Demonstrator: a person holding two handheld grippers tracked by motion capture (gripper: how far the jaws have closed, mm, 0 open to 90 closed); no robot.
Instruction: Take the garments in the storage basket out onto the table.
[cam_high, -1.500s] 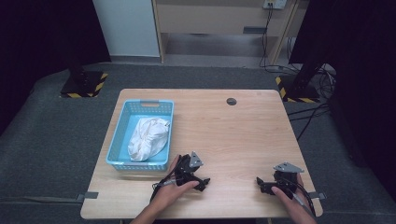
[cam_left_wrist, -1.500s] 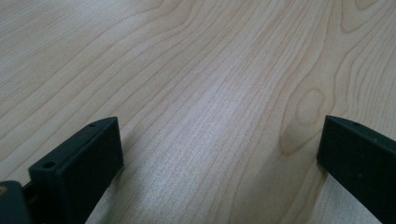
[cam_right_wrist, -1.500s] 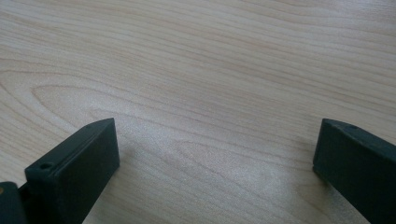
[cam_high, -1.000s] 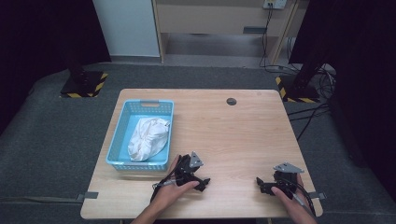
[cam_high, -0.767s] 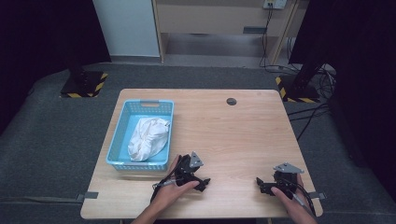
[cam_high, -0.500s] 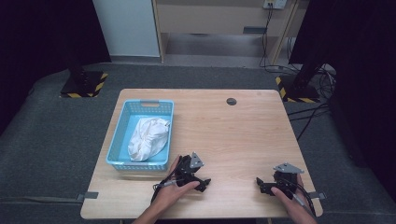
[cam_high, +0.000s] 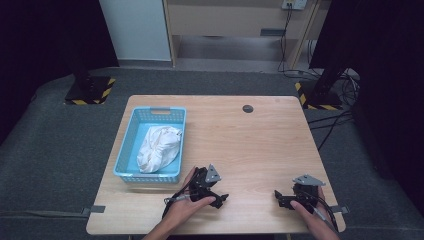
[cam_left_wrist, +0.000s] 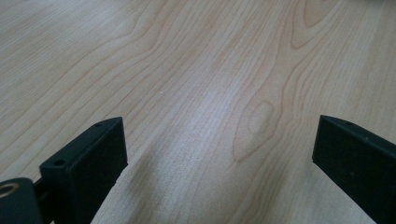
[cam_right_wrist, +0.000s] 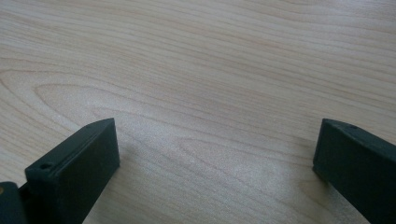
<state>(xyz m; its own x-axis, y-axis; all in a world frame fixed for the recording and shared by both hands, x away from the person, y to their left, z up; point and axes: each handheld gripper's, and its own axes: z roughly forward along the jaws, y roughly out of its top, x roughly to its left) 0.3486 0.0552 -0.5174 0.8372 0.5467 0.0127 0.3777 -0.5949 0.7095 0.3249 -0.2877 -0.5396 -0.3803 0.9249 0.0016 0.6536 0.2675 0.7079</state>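
Nothing is seen to have shifted: the left gripper (cam_high: 218, 199) and right gripper (cam_high: 281, 198), low in the frame, remain wide open and empty, and the white cloth (cam_high: 158, 148) in the blue basket (cam_high: 131, 131) is left untouched.

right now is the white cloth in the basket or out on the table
In the basket. The white cloth lies bunched inside the blue basket, within its walls; both tools rest apart from it on the table.

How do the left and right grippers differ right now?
The left gripper rests beside the blue basket that holds the white cloth; the right gripper sits far from it, near the table's right edge. Their jaws point toward each other. Both are open, empty, low over bare wood.
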